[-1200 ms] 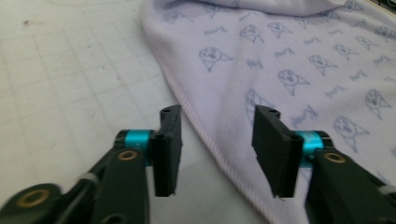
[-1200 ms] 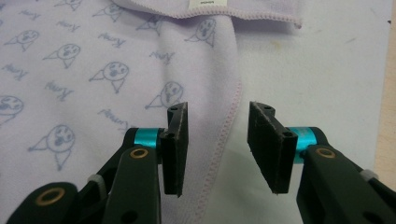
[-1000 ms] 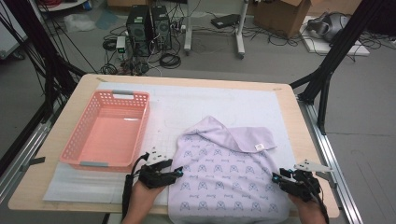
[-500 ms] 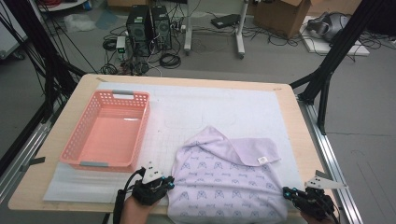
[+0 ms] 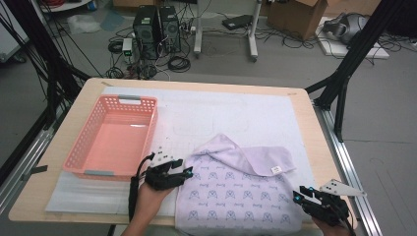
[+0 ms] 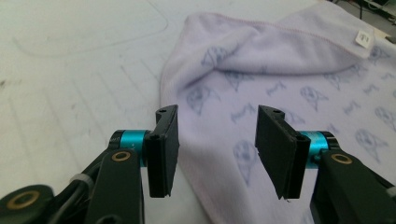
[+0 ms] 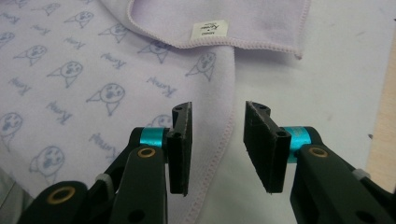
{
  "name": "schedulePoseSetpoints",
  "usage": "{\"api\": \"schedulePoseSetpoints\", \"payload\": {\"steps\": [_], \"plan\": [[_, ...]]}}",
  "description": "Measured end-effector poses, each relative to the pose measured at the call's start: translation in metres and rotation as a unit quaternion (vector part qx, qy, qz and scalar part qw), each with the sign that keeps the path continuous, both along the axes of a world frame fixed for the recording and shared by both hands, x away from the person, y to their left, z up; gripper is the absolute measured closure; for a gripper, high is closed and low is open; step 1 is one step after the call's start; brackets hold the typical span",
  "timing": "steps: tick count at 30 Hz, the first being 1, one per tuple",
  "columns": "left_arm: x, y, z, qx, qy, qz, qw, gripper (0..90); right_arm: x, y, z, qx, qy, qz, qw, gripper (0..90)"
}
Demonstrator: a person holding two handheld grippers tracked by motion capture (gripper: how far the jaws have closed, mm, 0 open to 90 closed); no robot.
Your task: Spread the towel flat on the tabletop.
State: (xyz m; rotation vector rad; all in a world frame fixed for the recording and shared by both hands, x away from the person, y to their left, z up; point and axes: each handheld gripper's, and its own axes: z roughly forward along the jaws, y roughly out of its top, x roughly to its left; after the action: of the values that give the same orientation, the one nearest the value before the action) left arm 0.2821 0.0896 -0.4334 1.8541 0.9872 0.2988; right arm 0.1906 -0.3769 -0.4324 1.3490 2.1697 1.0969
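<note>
So there's one lilac towel (image 5: 241, 196) with a little cat-face print, lying mostly flat on the white mat (image 5: 246, 118) that covers the tabletop (image 5: 314, 132). Its far part is folded back over itself, so a plain strip with a small white label (image 5: 276, 169) sits on top.

Left hand-held gripper (image 5: 184, 173): it sits right at the towel's left edge, jaws pointing toward the cloth. In the left gripper view (image 6: 212, 140) the jaws are spread, having just opened back up, and nothing is pinched. The towel's edge runs through the gap below them, and the folded bit is farther out ahead, up and to the right.

Right hand-held gripper (image 5: 301, 192): it's at the towel's near right corner, close to the tabletop's front edge. The right gripper view (image 7: 217, 144) shows its jaws also apart, a bit narrower than the left pair, and also just reopened. The stitched hem of the towel (image 7: 116, 93) runs up between them without being clamped. The label (image 7: 208, 29) is straight ahead, past the jaw tips.

Counts: one towel, two hand-held grippers, one label, one mat. There's also one pink plastic basket (image 5: 88, 147), just beyond and left of the left hand-held gripper, well apart from the right one.
</note>
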Motion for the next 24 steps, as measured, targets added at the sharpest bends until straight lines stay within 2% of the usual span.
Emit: {"api": "schedulePoseSetpoints", "payload": {"steps": [1, 3, 5, 6, 11, 15, 16, 18, 19, 20, 22, 24], "plan": [[0.006, -0.003, 0.0, -0.003, -0.003, -0.002, 1.0, 49.5, 0.001, 0.0, 0.0, -0.002, -0.002, 0.003, 1.0, 61.8], [0.018, -0.01, 0.002, 0.012, -0.002, -0.004, 0.9999, 48.2, 0.003, 0.001, 0.0, -0.003, 0.0, 0.003, 1.0, 61.9], [0.027, -0.017, 0.003, 0.016, -0.014, -0.006, 0.9997, 48.0, 0.004, 0.001, -0.001, -0.002, -0.003, 0.004, 1.0, 61.4], [0.032, -0.02, 0.004, 0.024, -0.012, -0.009, 0.9996, 47.9, 0.005, 0.0, -0.001, -0.004, 0.0, 0.003, 1.0, 61.1], [0.05, -0.037, -0.001, 0.043, -0.02, -0.014, 0.9988, 47.2, 0.005, -0.002, -0.002, -0.005, 0.003, 0.004, 1.0, 60.7], [0.061, -0.048, -0.007, 0.072, -0.003, -0.016, 0.9972, 51.0, 0.005, -0.004, -0.003, -0.003, 0.004, 0.003, 1.0, 60.8], [0.063, -0.05, -0.008, 0.079, -0.001, -0.011, 0.9968, 56.9, 0.005, -0.004, -0.003, -0.003, 0.004, 0.004, 1.0, 60.8], [0.063, -0.053, -0.011, 0.107, -0.003, 0.007, 0.9942, 78.8, 0.005, -0.003, -0.003, -0.002, 0.005, 0.003, 1.0, 60.8], [0.064, -0.053, -0.011, 0.105, 0.0, 0.016, 0.9943, 85.5, 0.004, -0.003, -0.003, -0.002, 0.006, 0.003, 1.0, 60.8], [0.064, -0.051, -0.01, 0.102, 0.005, 0.033, 0.9943, 86.1, 0.004, -0.004, -0.003, -0.002, 0.005, 0.003, 1.0, 60.7], [0.065, -0.046, -0.008, 0.097, 0.001, 0.063, 0.9933, 86.5, 0.004, -0.005, -0.003, -0.003, 0.005, 0.003, 1.0, 60.7], [0.066, -0.038, -0.007, 0.098, 0.004, 0.078, 0.9921, 86.5, 0.004, -0.006, -0.003, -0.002, 0.005, 0.002, 1.0, 60.7]]}}
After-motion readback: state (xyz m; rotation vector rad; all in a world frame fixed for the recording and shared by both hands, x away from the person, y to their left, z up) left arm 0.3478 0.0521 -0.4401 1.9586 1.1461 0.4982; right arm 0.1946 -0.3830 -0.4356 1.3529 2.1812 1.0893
